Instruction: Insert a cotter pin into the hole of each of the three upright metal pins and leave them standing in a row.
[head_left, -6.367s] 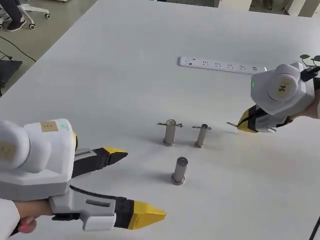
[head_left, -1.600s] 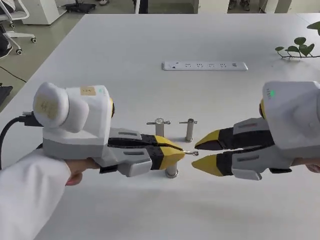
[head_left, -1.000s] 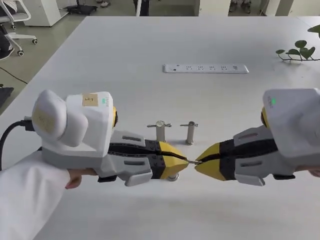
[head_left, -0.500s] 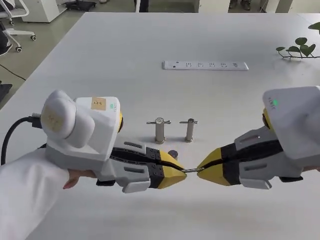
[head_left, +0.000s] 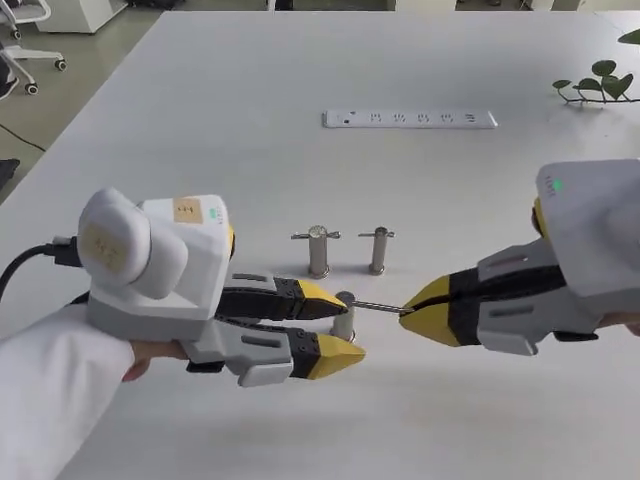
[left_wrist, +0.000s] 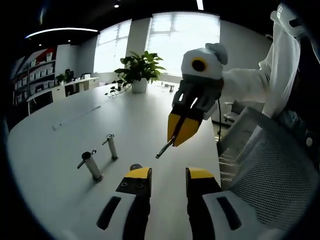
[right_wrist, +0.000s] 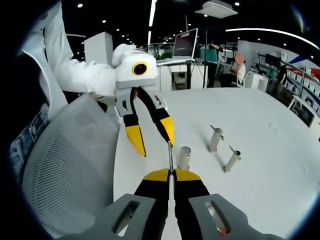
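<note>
Two of the three upright silver metal pins already carry thin wire crosspieces through their heads. These are the left far pin and the right far pin, and they stand finished, side by side, on the white table. The third, a bare pin of the same dull silver metal, stands nearer you, in front of the gap between them and out of the row.

Your right gripper is clamped on a slim straight silver cotter pin. You hold it level and aimed left at the bare pin's head, most likely because the hole runs sideways through that head. Its tip is just beside the head; I cannot tell whether it has entered.

Your left gripper comes in from the left with its jaws apart, gripping nothing. Its far yellow jaw lies just beside the bare pin, probably so you can steady the pin against the push.

In the right gripper view the cotter pin runs straight out from the pinched yellow tips. Its end shows just to one side of the bare pin, so alignment looks unfinished.

The bare pin is a short smooth cylinder with a flat top. The cotter pin's gripped end is hidden in the jaws.
</note>
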